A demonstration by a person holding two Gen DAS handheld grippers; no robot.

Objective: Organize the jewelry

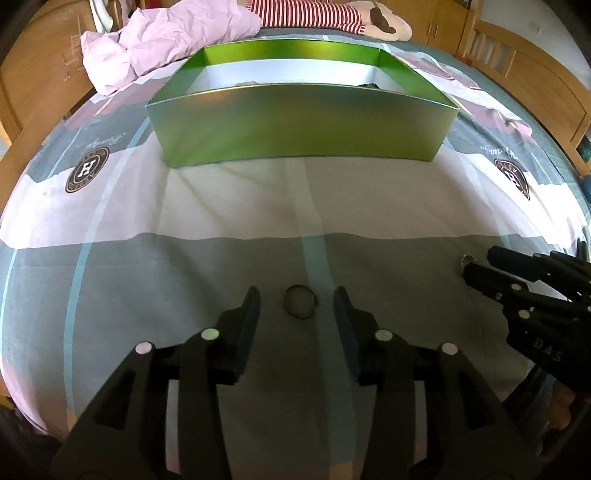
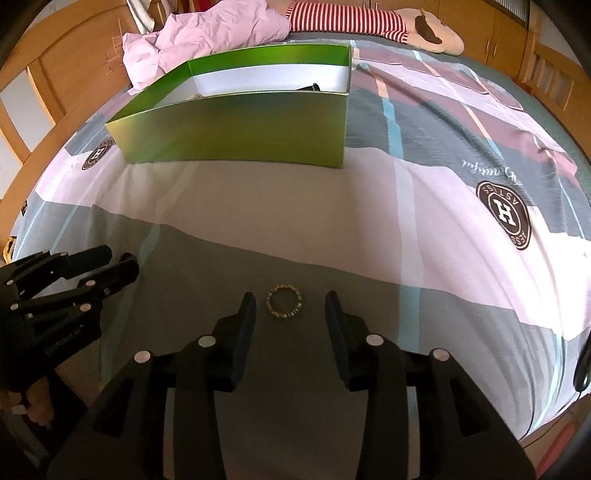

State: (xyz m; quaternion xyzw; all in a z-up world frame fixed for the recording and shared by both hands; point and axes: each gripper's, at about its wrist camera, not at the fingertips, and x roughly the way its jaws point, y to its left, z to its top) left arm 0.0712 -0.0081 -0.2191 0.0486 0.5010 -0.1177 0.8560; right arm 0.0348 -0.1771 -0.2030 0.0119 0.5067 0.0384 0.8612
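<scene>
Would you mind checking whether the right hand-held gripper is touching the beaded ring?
Apart. The right wrist view shows the beaded ring lying between the right hand-held gripper fingers, with bedsheet visible on both sides.

A green box (image 1: 301,122), white-lined inside, is seen on a bedsheet (image 1: 236,206) blocked in grey, pink and white. Beyond the box, a red-and-white striped fabric (image 1: 306,13) is seen beside a pale pink cloth (image 1: 166,40).

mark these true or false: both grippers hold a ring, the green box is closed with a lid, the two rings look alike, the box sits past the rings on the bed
1. Both grippers hold a ring. False: the left gripper and the right gripper stand open, each ring lying on the bedsheet between the fingers, untouched.
2. The green box has a lid on. False: its top is open, white inside.
3. The rings look alike. False: the dark thin ring is plain; the beaded ring is studded and pale.
4. The box sits beyond the rings. True.
</scene>
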